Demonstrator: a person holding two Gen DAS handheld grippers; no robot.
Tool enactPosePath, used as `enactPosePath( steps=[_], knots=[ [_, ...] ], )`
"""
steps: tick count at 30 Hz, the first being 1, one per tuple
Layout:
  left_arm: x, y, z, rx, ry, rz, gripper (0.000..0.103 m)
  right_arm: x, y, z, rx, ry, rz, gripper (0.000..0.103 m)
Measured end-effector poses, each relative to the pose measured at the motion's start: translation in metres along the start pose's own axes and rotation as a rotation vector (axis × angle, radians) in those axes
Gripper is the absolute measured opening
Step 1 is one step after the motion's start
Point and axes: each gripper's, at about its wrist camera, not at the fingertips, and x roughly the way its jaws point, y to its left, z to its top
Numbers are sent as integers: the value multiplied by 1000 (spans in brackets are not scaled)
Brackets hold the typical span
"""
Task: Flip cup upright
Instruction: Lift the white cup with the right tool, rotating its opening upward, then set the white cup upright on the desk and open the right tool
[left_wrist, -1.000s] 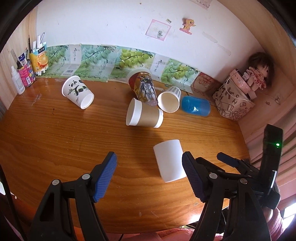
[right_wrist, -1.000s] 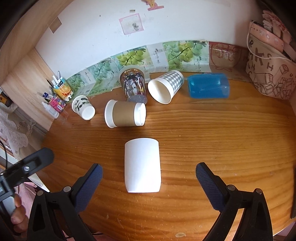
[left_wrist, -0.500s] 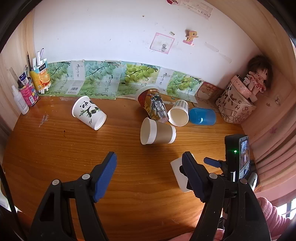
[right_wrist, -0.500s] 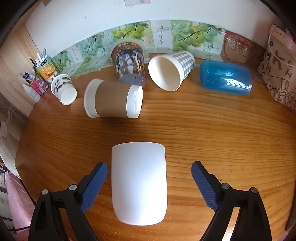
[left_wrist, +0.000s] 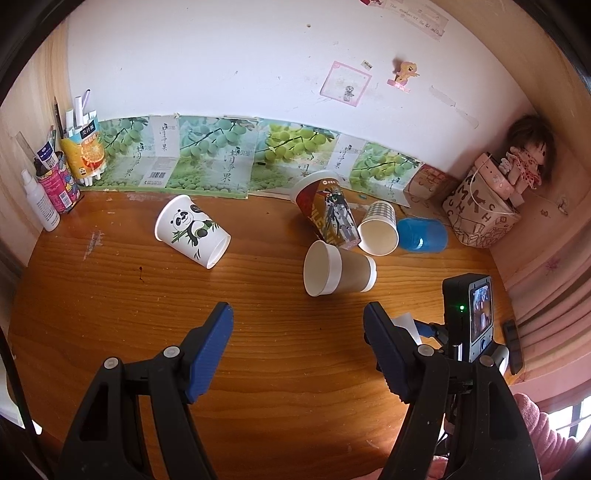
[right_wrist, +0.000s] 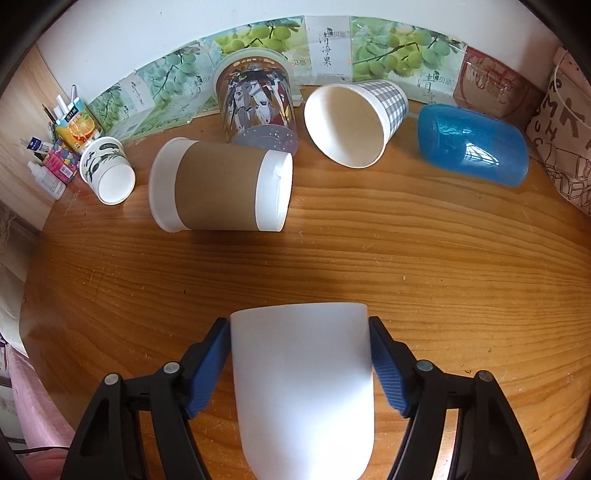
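Right wrist view: the right tool (right_wrist: 299, 363) has its two blue pads touching both sides of the plain white plastic cup (right_wrist: 303, 384); closed on it.
Task cup: one, lying on its side on the brown wooden worktop (right_wrist: 424, 266), between the pads, at the near edge.
Left wrist view: the left tool (left_wrist: 297, 326) is spread wide with nothing between its pads, over bare worktop; only a sliver of the white cup (left_wrist: 404, 323) shows behind its right pad.
Other cups: five, all on their sides toward the back wall.
Panda cup: one white paper cup with a panda print (right_wrist: 107, 170), farthest left, apart from the rest.
Sleeved cup: one white paper cup with a brown sleeve (right_wrist: 221, 190).
Printed cup: one clear plastic cup with cartoon figures (right_wrist: 255, 99), just behind the sleeved one.
Checked cup: one grey-checked paper cup (right_wrist: 354, 122), mouth facing the camera.
Blue cup: one translucent blue plastic cup (right_wrist: 472, 144), farthest right.
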Motion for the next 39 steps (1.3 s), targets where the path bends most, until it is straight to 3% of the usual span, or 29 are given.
enactPosePath(
  steps=[14, 24, 39],
  knots=[
    [0, -3, 2, 23, -1, -48, 76, -25, 4, -4, -4, -59, -55, 69],
    [-5, -10, -1, 49, -8, -79, 76, -58, 8, -13, -10, -148, -44, 69],
    [-11, -18, -15, 56, 7, -88, 76, -71, 14, -35, -21, -161, -13, 69]
  ],
)
